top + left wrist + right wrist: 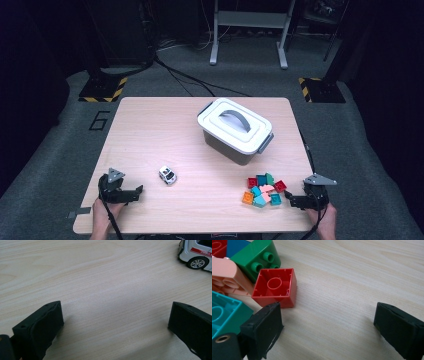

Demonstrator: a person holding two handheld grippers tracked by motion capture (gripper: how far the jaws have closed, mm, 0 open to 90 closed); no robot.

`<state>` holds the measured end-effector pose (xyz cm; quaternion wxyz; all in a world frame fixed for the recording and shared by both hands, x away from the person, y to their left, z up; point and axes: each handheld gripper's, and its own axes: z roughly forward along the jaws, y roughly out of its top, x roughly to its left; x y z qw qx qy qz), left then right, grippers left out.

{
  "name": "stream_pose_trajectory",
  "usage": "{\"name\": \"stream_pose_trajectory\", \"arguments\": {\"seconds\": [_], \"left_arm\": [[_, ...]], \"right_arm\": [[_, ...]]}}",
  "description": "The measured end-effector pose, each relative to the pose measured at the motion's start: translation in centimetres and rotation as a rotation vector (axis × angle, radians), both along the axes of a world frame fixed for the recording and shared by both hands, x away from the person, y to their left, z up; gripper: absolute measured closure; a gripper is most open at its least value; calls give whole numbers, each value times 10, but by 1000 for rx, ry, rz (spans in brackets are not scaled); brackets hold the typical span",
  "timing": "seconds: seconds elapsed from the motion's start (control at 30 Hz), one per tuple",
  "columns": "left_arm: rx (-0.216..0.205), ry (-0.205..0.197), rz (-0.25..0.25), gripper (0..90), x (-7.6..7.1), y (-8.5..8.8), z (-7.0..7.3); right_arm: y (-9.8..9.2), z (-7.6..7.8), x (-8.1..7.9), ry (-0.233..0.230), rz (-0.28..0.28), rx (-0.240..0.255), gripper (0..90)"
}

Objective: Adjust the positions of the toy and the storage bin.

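High view: the left gripper (137,190) rests wide open near the toy car (167,175); the right gripper (289,198), jaws also wide and empty, lies just beside the brick pile (262,190) on the table (150,130).

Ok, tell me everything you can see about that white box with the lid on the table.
The lidded box looks like plastic: a white rectangular lid with rounded corners over a grey-brown body. A grey arched handle lies flat in a recess on top, and a grey latch sits at each short end. The lid is on and appears closed. The box stands upright, turned at an angle to the edges of the wooden table, toward the far right part of it. Only the table touches it; the pile of coloured bricks lies apart, nearer the person.
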<state>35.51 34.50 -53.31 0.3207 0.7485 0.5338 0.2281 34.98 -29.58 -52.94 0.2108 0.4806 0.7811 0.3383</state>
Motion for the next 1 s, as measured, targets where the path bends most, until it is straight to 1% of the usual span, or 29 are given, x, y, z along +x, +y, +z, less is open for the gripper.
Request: {"name": "stream_pose_trajectory", "arguments": {"seconds": [0.03,0.07,0.23,0.27,0.33,0.37,0.57,0.7,0.73,0.8,0.87,0.9,0.97,1.0], "left_arm": [[0,0,0,0,0,0,0],[0,0,0,0,0,0,0],[0,0,2,0,0,0,0],[0,0,3,0,0,0,0],[2,3,3,0,0,0,0],[2,3,3,0,0,0,0],[3,1,4,1,0,-1,0],[1,-1,8,0,-1,-1,0],[2,-6,5,0,-1,-2,0],[-4,-6,-17,0,-1,-2,0],[-1,4,-23,0,0,-2,1],[-4,5,-35,0,0,-2,1],[-11,-1,-39,0,1,-3,2],[-28,-5,-53,0,1,-5,9]], "right_arm": [[1,0,-1,9,-12,9,74],[1,0,-1,8,-16,11,74],[1,0,-1,7,-13,9,74],[0,0,0,-1,2,-2,74],[0,0,0,0,-2,1,74],[1,0,-1,11,-16,11,74],[1,0,-1,7,-12,8,75],[1,0,-1,2,-19,8,78],[1,0,-1,2,-19,8,78],[1,0,-1,2,-19,8,78],[0,0,-1,4,-20,7,78],[0,0,-1,4,-19,7,78],[0,0,-1,4,-20,7,79],[0,0,-1,2,-20,5,79]]}}
